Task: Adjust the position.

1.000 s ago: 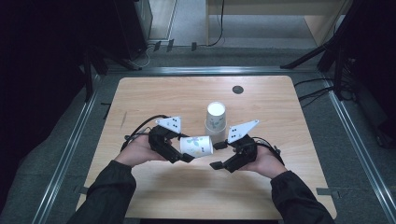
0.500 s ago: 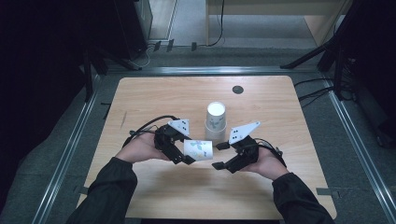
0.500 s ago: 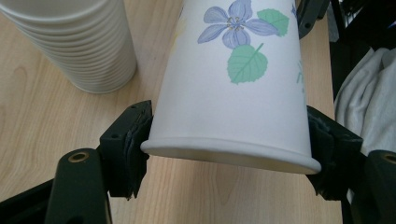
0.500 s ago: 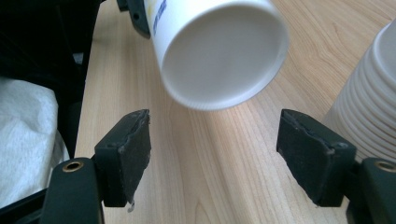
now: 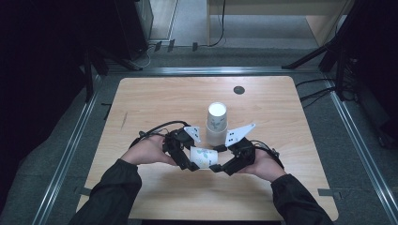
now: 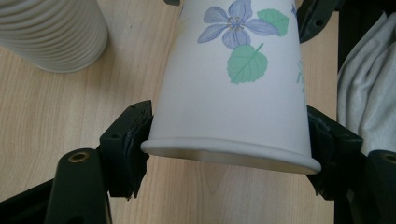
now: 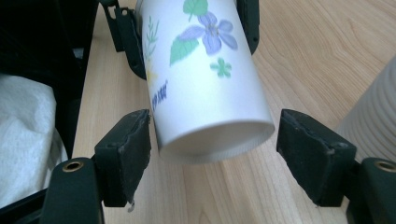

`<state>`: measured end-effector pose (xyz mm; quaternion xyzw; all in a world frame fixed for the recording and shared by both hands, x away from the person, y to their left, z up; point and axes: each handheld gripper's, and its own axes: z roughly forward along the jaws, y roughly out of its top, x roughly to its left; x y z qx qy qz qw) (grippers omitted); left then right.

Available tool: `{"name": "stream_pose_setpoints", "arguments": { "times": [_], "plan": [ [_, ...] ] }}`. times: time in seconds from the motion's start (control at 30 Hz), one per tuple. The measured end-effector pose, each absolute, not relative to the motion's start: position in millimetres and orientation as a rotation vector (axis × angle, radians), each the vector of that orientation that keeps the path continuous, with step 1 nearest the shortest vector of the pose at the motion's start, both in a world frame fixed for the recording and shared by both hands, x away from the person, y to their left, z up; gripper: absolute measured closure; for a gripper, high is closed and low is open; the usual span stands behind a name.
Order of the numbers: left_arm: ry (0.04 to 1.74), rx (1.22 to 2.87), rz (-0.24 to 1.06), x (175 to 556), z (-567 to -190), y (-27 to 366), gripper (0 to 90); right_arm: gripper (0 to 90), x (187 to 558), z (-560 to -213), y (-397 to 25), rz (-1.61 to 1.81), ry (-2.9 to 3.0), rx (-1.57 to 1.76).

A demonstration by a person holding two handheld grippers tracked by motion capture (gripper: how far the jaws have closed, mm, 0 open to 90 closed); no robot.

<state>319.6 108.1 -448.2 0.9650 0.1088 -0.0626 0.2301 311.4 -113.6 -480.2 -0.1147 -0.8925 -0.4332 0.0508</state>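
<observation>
Two hand-held grippers: left (image 5: 193, 165) clamped on the flowered paper cup's (image 5: 204, 157) rim, right (image 5: 217, 166) spread around its base.

Light wooden table (image 5: 150, 101), rounded corners. Stack of ribbed white cups (image 5: 216, 123) stands upright mid-table. Small dark round disc (image 5: 239, 89) near far edge.

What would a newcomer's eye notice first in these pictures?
First, the flowered paper cup lying sideways between the two hands, near the front of the wooden table. The left claw is shut on its rim end, while the right claw sits open around its base end. Just behind them stands a stack of cups, upside down.
</observation>
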Motion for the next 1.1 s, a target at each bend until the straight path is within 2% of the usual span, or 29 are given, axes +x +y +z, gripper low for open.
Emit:
{"name": "stream_pose_setpoints", "arguments": {
  "times": [0.27, 0.6, 0.8, 1.1],
  "plan": [
    [0.274, 2.689, -0.151, 314.8, -452.1, 101.5, 26.1, 27.4, 309.8, -485.8, -102.0, -1.277, -2.733, -0.312],
    [0.243, 2.686, -0.121, 311.2, -453.1, 104.1, 25.3, 34.1, 308.2, -486.1, -95.3, -1.254, -2.751, -0.232],
    [0.278, 2.641, -0.132, 312.1, -449.5, 108.5, 13.1, 34.5, 309.2, -481.7, -97.7, -1.282, -2.746, -0.225],
    [0.308, 2.538, -0.132, 312.9, -445.4, 121.7, 12.8, 34.5, 313.0, -471.8, -114.1, -1.355, -2.721, -0.256]
  ]
}}
